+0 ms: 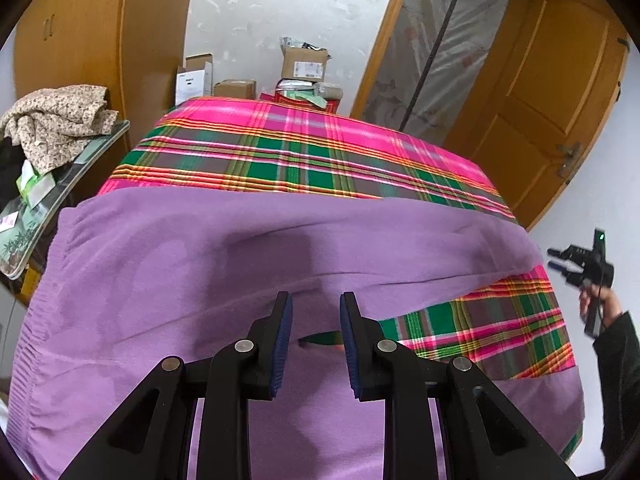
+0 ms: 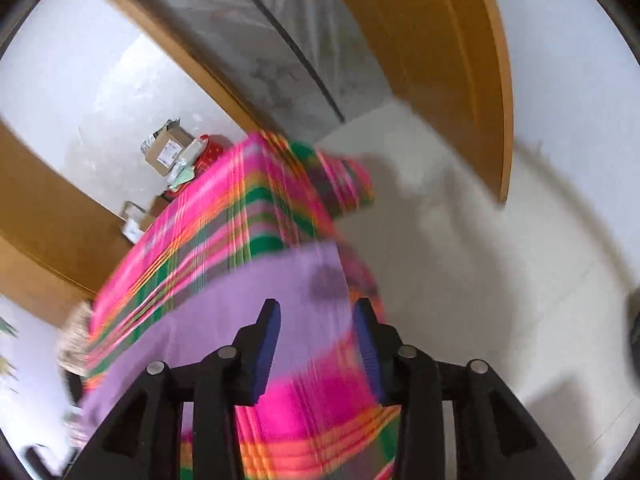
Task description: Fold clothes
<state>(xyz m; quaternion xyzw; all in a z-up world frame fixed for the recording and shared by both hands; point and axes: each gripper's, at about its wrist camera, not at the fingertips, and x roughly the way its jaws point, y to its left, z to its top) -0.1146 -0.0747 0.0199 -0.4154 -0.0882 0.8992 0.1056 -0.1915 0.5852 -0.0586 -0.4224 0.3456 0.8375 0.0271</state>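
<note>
A purple knit garment (image 1: 224,264) lies spread across the near part of a bed covered with a pink and green plaid blanket (image 1: 304,148). My left gripper (image 1: 316,300) hovers open just above the garment's middle, with nothing between its blue pads. My right gripper (image 1: 560,262) shows at the far right of the left wrist view, held in a hand beyond the bed's edge. In the blurred right wrist view the right gripper (image 2: 316,308) stands open over the bed's right edge, above the purple garment (image 2: 256,308) and the plaid blanket (image 2: 224,216).
A side table (image 1: 68,188) at the left holds a crumpled speckled cloth (image 1: 60,120) and small packets. Cardboard boxes (image 1: 304,64) are stacked behind the bed by the wall. A wooden door (image 1: 548,112) stands open at the right, and pale bare floor (image 2: 500,280) lies beside the bed.
</note>
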